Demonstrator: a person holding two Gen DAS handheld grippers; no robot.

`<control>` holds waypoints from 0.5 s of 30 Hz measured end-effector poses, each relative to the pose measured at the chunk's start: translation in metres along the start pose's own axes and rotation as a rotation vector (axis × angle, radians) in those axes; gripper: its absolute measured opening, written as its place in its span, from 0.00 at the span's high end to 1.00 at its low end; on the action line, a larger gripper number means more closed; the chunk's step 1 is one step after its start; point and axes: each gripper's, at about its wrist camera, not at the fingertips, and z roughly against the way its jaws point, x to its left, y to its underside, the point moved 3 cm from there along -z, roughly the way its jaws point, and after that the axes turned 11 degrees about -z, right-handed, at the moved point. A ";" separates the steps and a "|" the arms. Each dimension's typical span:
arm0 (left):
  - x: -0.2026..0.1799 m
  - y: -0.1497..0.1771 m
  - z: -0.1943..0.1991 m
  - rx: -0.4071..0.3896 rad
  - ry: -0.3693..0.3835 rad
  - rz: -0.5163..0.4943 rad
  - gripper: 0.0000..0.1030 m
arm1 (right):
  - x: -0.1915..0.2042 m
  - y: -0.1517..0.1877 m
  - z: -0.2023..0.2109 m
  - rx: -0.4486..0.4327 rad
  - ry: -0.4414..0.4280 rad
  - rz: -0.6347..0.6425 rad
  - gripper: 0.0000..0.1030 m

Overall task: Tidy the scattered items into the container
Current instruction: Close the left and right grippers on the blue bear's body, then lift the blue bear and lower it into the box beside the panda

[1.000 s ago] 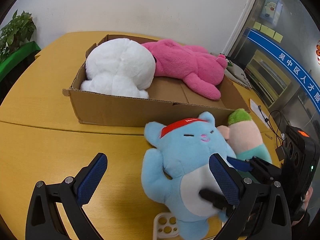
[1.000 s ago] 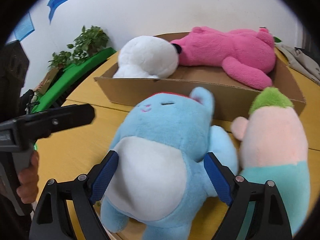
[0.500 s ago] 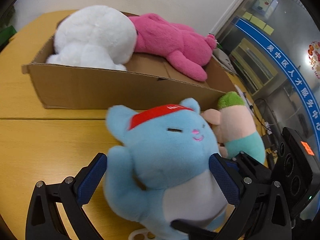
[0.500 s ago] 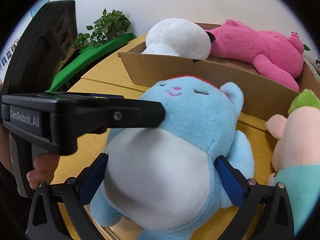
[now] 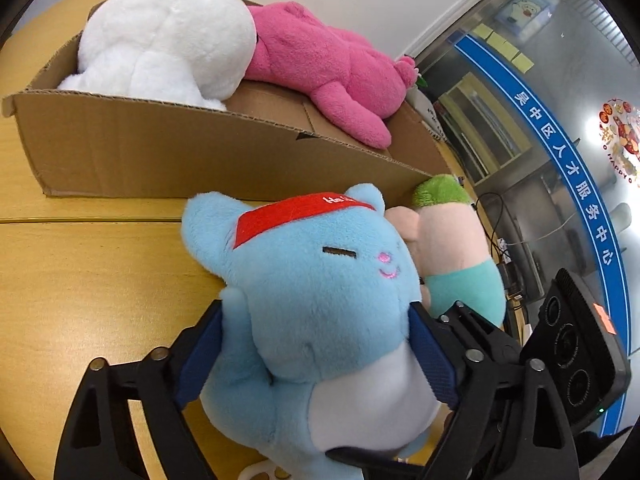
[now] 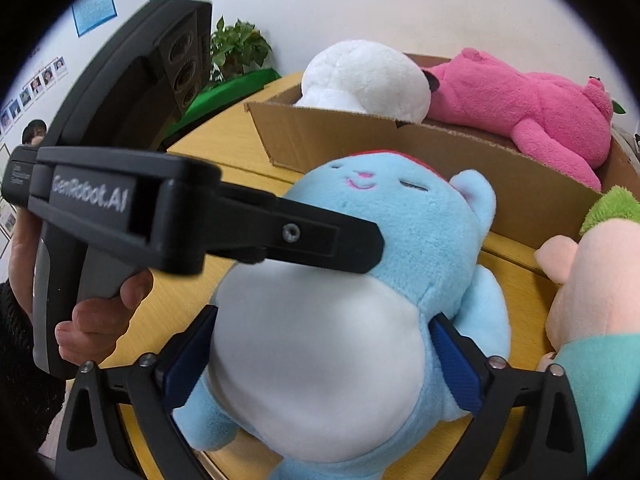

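A blue plush cat with a red headband lies on the yellow table in front of the cardboard box. My left gripper is closing across its neck, and both blue pads press into the fur. My right gripper is closing on the white belly of the blue plush, pads against its sides. One left finger lies over the plush's cheek in the right wrist view. A white plush and a pink plush lie inside the box.
A peach and teal plush with green hair leans against the blue one, by the box's right corner. A white plastic piece peeks out under the blue plush. The table is bare on the left. A potted plant stands behind.
My left gripper came down over the blue plush and its jaws narrowed onto the neck. The right gripper moved in around the belly. The left finger swung across the right wrist view.
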 end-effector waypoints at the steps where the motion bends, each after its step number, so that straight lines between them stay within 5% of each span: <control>1: -0.002 -0.001 0.001 -0.009 0.002 -0.005 0.17 | 0.000 0.001 0.002 -0.008 -0.005 -0.005 0.10; 10: -0.032 -0.017 0.034 -0.080 -0.024 -0.084 0.34 | -0.007 -0.002 0.023 -0.080 -0.030 -0.067 0.15; 15: -0.049 -0.041 0.053 -0.135 -0.026 -0.139 0.34 | -0.006 -0.021 0.048 -0.163 -0.027 -0.052 0.15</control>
